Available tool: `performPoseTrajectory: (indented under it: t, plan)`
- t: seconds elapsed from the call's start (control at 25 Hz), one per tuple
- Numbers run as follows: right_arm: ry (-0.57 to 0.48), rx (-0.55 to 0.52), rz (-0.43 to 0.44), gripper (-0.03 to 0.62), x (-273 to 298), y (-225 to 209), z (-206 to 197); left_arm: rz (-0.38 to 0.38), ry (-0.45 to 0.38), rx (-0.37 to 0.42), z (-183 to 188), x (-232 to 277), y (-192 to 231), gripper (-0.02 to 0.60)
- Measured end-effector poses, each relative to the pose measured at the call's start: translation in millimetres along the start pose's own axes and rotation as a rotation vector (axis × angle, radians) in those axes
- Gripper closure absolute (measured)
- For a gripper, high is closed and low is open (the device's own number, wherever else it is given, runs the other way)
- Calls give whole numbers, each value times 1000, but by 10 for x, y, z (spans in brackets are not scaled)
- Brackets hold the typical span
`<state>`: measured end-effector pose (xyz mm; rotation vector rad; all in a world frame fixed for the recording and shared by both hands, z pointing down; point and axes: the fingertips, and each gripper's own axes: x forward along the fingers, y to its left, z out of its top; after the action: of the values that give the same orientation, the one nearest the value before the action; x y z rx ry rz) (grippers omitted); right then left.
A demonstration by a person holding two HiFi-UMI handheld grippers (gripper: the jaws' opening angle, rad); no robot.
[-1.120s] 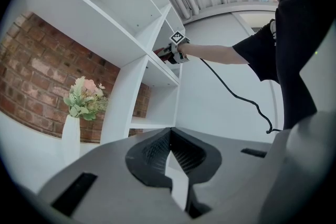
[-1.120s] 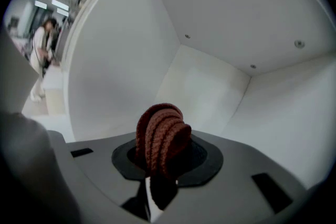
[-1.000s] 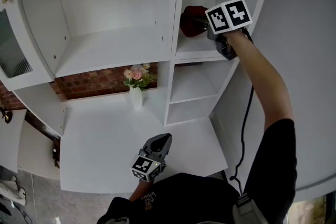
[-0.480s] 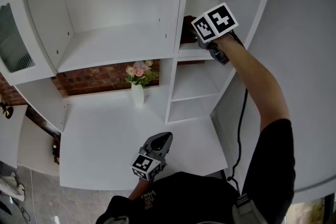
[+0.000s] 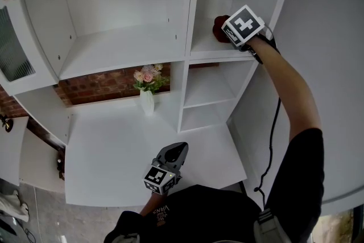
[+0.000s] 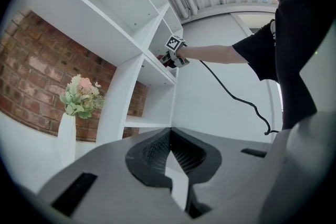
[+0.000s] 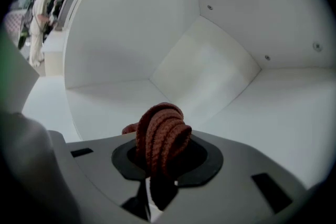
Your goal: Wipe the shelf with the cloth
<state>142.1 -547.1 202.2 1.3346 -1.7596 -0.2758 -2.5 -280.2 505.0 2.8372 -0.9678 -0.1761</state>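
Note:
A dark red cloth is bunched in my right gripper, which is shut on it inside the upper right compartment of the white shelf unit. In the right gripper view the cloth sticks up from between the jaws of that gripper, with white shelf panels all round it. Whether the cloth touches the board is hidden. My left gripper hangs low over the white desk. It is shut and empty, as the left gripper view shows.
A white vase of flowers stands at the back of the desk before a brick wall. Wide compartments lie to the left, smaller ones below. A cable hangs from my right arm. A person stands far off.
My right gripper swept the cloth left toward the compartment's divider, then back right along the shelf. The left gripper stayed put.

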Motion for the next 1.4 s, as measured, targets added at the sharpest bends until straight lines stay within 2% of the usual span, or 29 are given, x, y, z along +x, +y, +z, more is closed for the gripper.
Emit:
performPoseTrajectory:
  t: [0.16, 0.24, 0.32, 0.4, 0.52, 0.64, 0.76, 0.96, 1.12, 1.28, 1.4]
  plan:
    - [144, -319, -178, 494, -26, -127, -121, -18, 2, 2, 28, 49, -41, 574]
    - [214, -418, -223, 494, -15, -169, -206, -30, -5, 0, 60, 65, -75, 574]
    - [268, -467, -254, 494, -15, -235, -291, -34, -6, -3, 48, 59, -81, 574]
    - [312, -489, -283, 494, -34, -326, -384, -29, -3, -7, 25, 44, -63, 574]
    - [326, -465, -285, 494, -71, -397, -481, -24, 9, -12, -27, 28, -33, 574]
    - [286, -430, -284, 494, -119, -416, -470, -37, 14, -12, -50, 55, -72, 574]
    - [192, -379, -280, 494, -209, -392, -339, -51, 15, -9, -61, 71, -123, 574]
    - [4, -173, -163, 494, -353, -202, -55, -48, 13, -11, -58, 53, -139, 574]
    - [-138, -76, -47, 494, -458, 33, 246, -41, 10, -12, -52, 34, -156, 574]
    - [-253, 49, 165, 494, -586, 417, 551, -21, 10, -3, -34, 0, -154, 574]
    - [-297, 148, 324, 494, -636, 664, 685, -5, 5, -5, -10, -28, -146, 574]
